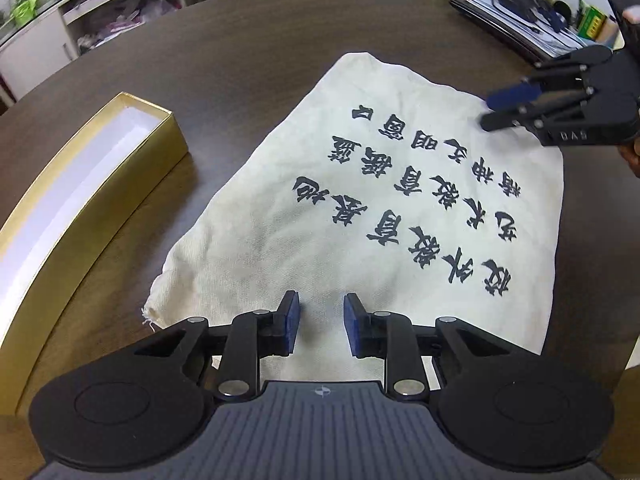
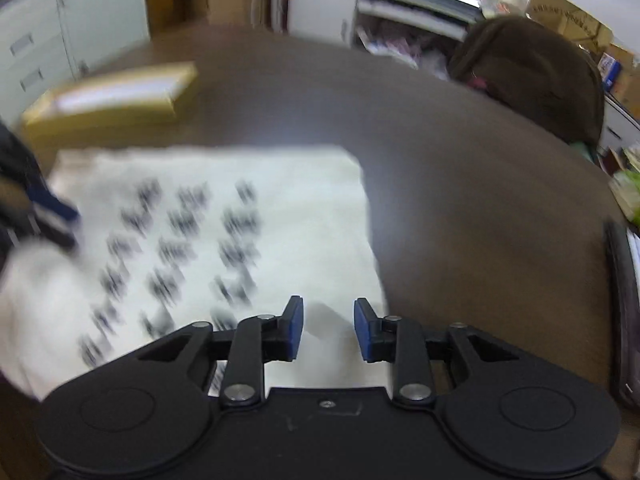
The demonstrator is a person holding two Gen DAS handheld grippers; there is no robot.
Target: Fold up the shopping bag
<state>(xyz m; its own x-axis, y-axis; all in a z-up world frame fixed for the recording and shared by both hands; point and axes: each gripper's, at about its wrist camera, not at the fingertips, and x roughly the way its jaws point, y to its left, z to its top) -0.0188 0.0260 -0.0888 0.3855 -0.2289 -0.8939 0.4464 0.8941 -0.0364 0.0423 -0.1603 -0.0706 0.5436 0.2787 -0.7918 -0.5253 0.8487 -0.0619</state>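
Bag (image 1: 360, 208) flat on the dark wooden bench (image 1: 240, 60) — cream canvas, unfolded, rows of black printed characters facing up, some creases across the cloth. One frayed corner with loose threads sits at the near-left edge in the left wrist view. Left gripper (image 1: 321, 326) hangs over the bag's near edge, fingers (image 1: 290, 322) spread with a clear gap between the blue pads, nothing between them; cannot tell whether the tips touch the cloth. Right gripper (image 2: 328, 326) is over the opposite edge of the bag (image 2: 240, 240), near a corner, fingers (image 2: 366, 328) likewise spread and empty. Right wrist view is heavily motion-blurred, so the print reads only as smears. In the left wrist view the right gripper (image 1: 490, 110) shows at the far right, tips just at the bag's edge, pads apart; contact there not resolvable. Open gold box (image 1: 80, 208) with a white interior lies on the bench just left of the bag — close to it, not touching. Stack of papers and dark folders (image 1: 520, 32) at the far right rim of the bench, well apart from the bag. Brown chair back (image 2: 532, 76) beyond the bench's far edge in the right wrist view.
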